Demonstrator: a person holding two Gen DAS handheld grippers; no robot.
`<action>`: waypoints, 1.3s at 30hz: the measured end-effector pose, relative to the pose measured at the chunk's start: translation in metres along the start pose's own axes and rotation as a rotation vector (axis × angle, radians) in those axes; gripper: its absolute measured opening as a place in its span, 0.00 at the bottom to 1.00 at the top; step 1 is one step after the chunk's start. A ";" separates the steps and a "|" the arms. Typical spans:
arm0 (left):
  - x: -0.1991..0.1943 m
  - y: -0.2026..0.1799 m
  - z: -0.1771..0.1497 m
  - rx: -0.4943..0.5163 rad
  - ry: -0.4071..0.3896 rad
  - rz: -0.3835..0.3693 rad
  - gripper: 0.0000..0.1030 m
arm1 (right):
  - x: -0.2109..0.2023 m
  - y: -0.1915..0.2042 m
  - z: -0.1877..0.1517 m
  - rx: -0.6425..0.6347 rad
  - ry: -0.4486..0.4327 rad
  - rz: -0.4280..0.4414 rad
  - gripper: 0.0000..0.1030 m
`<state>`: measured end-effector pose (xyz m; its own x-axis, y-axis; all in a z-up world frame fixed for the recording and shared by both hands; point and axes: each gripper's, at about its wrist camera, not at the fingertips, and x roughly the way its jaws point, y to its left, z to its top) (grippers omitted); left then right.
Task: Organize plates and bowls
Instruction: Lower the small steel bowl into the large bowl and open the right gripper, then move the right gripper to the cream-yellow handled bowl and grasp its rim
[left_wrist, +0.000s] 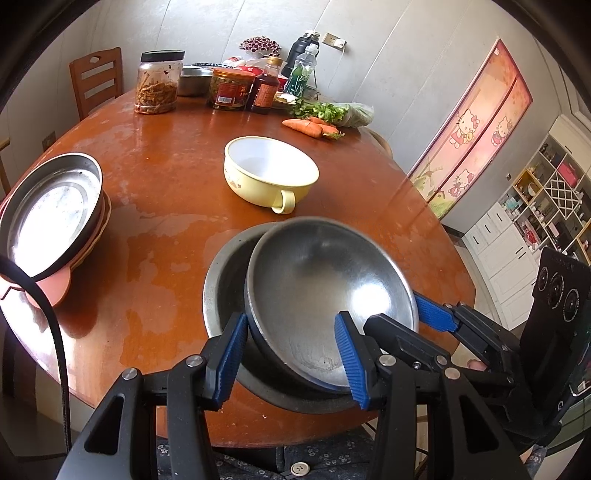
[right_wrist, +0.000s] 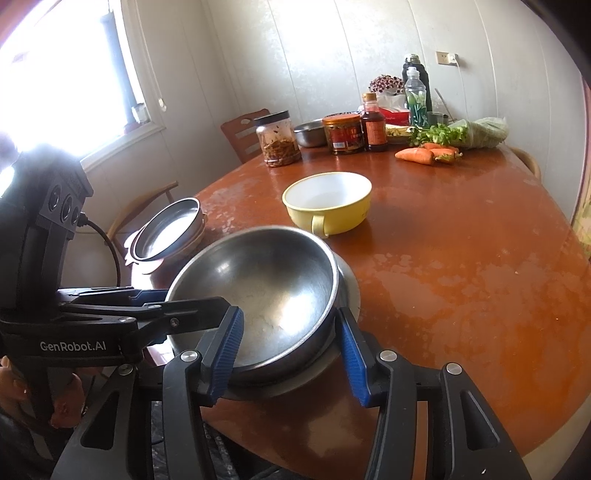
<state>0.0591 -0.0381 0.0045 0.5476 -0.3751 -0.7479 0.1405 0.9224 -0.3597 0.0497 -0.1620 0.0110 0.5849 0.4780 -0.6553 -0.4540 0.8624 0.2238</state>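
At the near edge of the round brown worktop (left_wrist: 159, 166), two steel bowls sit one inside the other. The upper steel bowl (left_wrist: 325, 280) is tilted, and its far-left rim is raised off the lower steel bowl (left_wrist: 225, 280), which rests flat on the wood. The left gripper (left_wrist: 291, 321) has its jaws set narrow across the upper steel bowl's near-left rim, one blue pad outside the wall and one inside. The right gripper (right_wrist: 291, 314) holds the opposite, right rim in the same manner, its jaws also narrow. Beyond them, towards the middle of the worktop, stands a yellow bowl (left_wrist: 269, 170) with a white inside, its handle turned to the near side, well apart from the steel pair. At the far left edge a steel plate (left_wrist: 51, 214) tops a stack of pinkish plates (left_wrist: 55, 291). At the far side are jars, a sauce bottle, carrots (left_wrist: 306, 127) and leafy greens.
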 end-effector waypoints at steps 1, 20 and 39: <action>0.000 0.001 0.000 -0.001 -0.003 -0.002 0.48 | 0.000 0.000 0.001 0.000 0.000 0.002 0.53; -0.014 0.030 0.040 -0.068 -0.070 0.009 0.48 | 0.006 -0.021 0.032 0.056 -0.044 0.020 0.67; 0.059 0.044 0.132 -0.068 0.002 0.082 0.48 | 0.096 -0.068 0.107 0.066 0.081 0.033 0.67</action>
<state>0.2063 -0.0078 0.0176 0.5535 -0.2988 -0.7774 0.0393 0.9418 -0.3340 0.2088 -0.1569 0.0100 0.5132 0.4936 -0.7021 -0.4251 0.8569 0.2917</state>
